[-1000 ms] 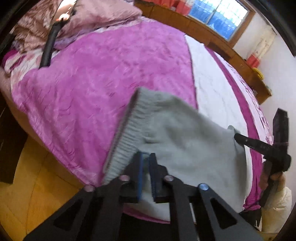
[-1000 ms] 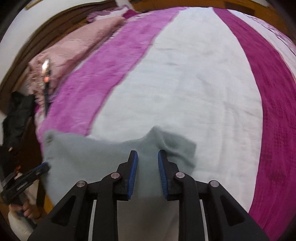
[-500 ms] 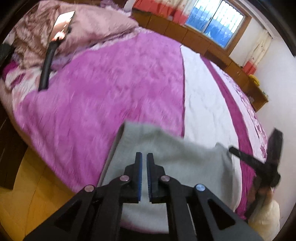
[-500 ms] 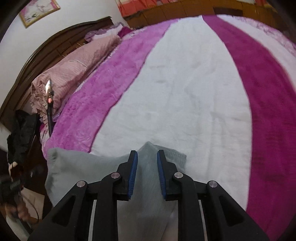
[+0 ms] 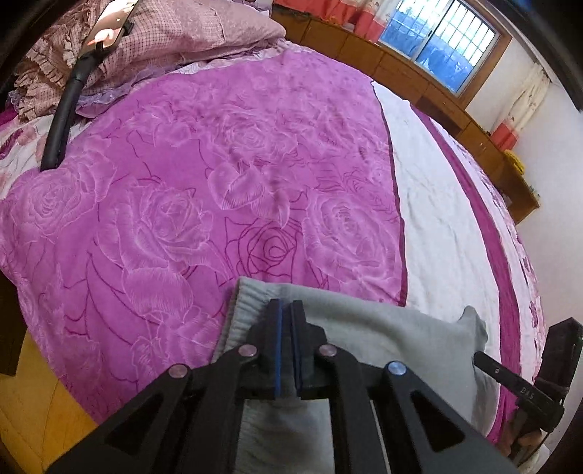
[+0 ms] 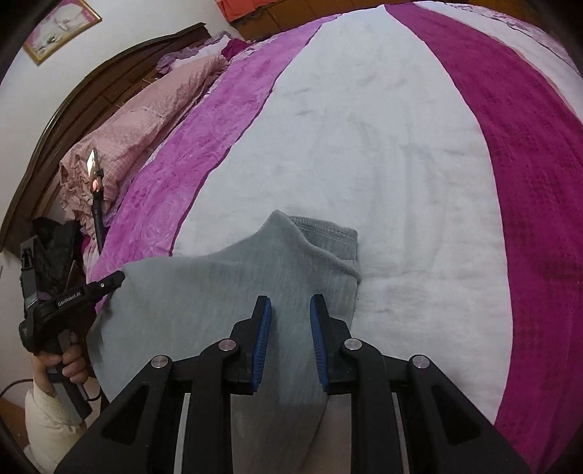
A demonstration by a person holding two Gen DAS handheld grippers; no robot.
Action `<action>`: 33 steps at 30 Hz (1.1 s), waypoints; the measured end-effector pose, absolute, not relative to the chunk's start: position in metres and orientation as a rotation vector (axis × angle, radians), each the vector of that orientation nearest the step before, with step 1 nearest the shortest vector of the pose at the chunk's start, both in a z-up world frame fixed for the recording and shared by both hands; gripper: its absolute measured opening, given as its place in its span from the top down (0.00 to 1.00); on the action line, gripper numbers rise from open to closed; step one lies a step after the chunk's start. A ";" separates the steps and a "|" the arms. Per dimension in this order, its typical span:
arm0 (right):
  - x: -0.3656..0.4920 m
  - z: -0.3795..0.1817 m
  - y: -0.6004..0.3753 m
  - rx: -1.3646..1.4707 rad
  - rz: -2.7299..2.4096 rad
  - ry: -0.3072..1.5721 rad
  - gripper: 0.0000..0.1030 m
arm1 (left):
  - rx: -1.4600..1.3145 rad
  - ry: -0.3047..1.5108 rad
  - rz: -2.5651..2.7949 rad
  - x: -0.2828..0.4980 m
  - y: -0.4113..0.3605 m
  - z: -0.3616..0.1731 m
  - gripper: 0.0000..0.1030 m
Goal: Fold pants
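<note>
Grey pants (image 5: 382, 339) lie on the near edge of the bed, ribbed waistband (image 5: 237, 317) to the left. My left gripper (image 5: 286, 310) is shut on the pants near the waistband. In the right wrist view the pants (image 6: 218, 291) spread from the purple band onto the white band, with a folded hem end (image 6: 324, 237) at the far side. My right gripper (image 6: 290, 310) hovers over the pants with its jaws apart and nothing between the pads. Each gripper shows in the other's view: the right one (image 5: 517, 386), the left one (image 6: 73, 291).
The bed cover has a purple rose band (image 5: 218, 182), a white band (image 6: 364, 127) and a magenta band (image 6: 510, 109). Pink pillows (image 5: 175, 32) and a phone on a black gooseneck holder (image 5: 65, 109) stand at the headboard. Wooden floor (image 5: 36, 401) lies below left.
The pants have come down and flat onto the bed. My right gripper's jaws have opened wider and let go of the cloth. My left gripper stays shut on the waistband end.
</note>
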State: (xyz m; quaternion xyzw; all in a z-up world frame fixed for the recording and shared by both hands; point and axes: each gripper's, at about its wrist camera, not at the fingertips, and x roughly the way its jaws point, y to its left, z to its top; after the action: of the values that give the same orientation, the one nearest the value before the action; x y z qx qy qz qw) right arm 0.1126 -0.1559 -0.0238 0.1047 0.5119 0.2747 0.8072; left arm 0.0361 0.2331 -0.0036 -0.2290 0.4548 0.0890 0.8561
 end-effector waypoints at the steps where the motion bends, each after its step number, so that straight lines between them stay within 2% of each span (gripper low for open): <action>1: 0.112 -0.022 -0.157 0.227 0.588 1.093 0.85 | -0.470 0.959 0.189 0.034 0.231 0.000 0.95; 3: 0.107 -0.015 -0.159 0.245 0.587 1.087 0.80 | -0.443 0.969 0.197 0.030 0.226 0.008 0.95; 5: 0.102 -0.008 -0.162 0.261 0.593 1.081 0.68 | -0.406 0.985 0.201 0.021 0.218 0.017 0.92; 7: 0.096 -0.002 -0.164 0.248 0.576 1.080 0.65 | -0.370 0.995 0.207 0.011 0.211 0.024 0.87; 12: 0.075 0.001 -0.174 0.237 0.552 1.125 0.64 | -0.348 1.010 0.192 -0.016 0.196 0.035 0.80; 24: 0.050 -0.027 -0.167 0.216 0.544 1.252 0.63 | -0.273 1.081 0.180 -0.029 0.180 0.002 0.78; 33: 0.052 -0.042 -0.176 0.346 0.591 1.233 0.49 | -0.253 1.080 0.187 -0.030 0.177 -0.001 0.76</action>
State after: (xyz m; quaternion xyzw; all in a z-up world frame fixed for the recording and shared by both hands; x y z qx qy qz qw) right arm 0.0517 -0.1758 -0.0419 0.1588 0.5667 0.2716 0.7615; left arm -0.0296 0.1767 -0.0010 -0.1197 0.5119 0.0887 0.8460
